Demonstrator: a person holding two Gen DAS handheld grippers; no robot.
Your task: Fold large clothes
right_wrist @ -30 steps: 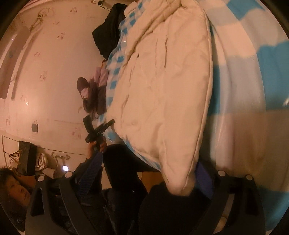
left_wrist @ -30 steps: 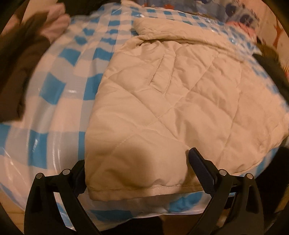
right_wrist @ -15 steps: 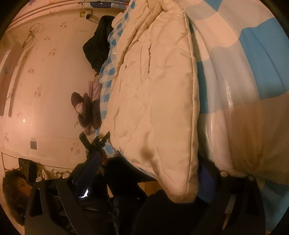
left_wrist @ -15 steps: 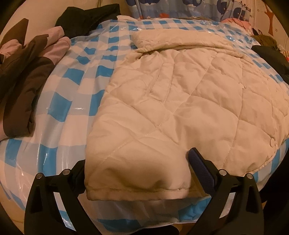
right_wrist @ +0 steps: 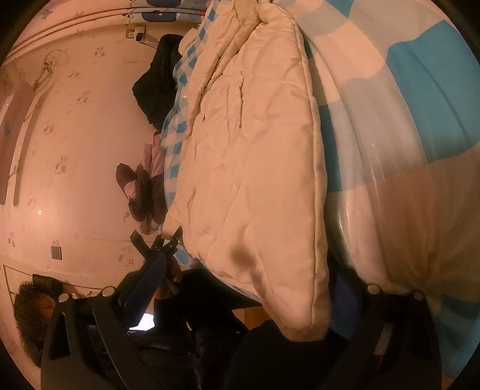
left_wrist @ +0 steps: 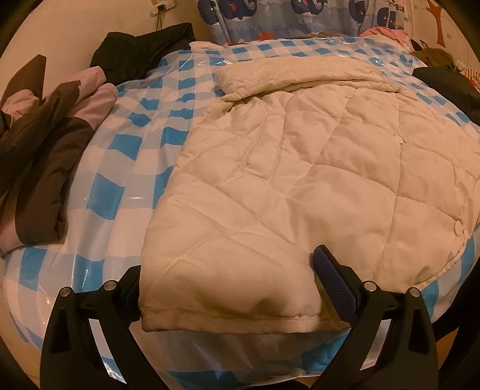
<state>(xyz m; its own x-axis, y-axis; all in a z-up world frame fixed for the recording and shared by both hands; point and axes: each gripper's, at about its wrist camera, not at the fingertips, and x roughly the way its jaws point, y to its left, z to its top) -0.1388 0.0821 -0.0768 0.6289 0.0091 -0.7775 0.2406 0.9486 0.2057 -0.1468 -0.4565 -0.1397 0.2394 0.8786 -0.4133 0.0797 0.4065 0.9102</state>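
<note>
A cream quilted coat (left_wrist: 300,168) lies spread on a blue-and-white checked table cover (left_wrist: 126,162). My left gripper (left_wrist: 228,288) is open, its two fingers straddling the coat's near hem corner at the table's front edge. In the right wrist view, rolled sideways, the same coat (right_wrist: 255,168) lies on the cover (right_wrist: 420,120). My right gripper (right_wrist: 240,294) is open with the coat's other hem corner between its fingers. The left gripper (right_wrist: 156,243) shows small in that view at the coat's far corner.
A brown-and-pink garment (left_wrist: 45,144) is heaped at the table's left. A black garment (left_wrist: 141,51) lies at the back left, and dark clothes (left_wrist: 444,81) at the back right. A whale-print curtain (left_wrist: 300,15) hangs behind. The person (right_wrist: 33,303) stands at the front edge.
The left view has tilted up and pulled back slightly, showing more of the coat and the far wall. The right gripper has shifted a little along the hem corner. Both stay open.
</note>
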